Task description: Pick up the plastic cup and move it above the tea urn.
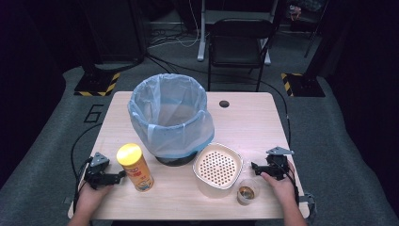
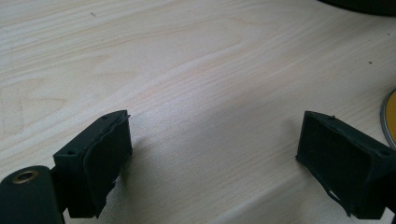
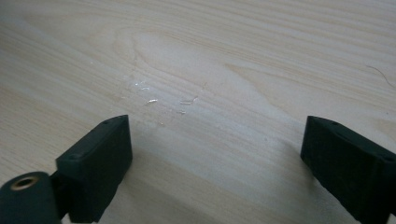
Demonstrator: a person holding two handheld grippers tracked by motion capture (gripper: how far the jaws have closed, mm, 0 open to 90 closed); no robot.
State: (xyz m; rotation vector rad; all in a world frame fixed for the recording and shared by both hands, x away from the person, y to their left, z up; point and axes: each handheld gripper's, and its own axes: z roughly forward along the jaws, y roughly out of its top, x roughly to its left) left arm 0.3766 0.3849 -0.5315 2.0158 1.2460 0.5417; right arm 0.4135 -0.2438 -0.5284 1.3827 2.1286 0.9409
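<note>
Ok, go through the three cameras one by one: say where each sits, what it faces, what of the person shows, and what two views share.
High view: above the person's side, looking forward and down at the table, bin, yellow can; both hands, left gripper and right gripper show.
Left gripper view: rides the left gripper, facing bare wood; jaws apart.
Right gripper view: rides the right gripper, facing wood with small shiny flecks; jaws apart.
Shared: the can's yellow edge at the left gripper view's right.

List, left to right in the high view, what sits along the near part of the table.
Left gripper → yellow can → perforated tray → clear cup → right gripper.
</note>
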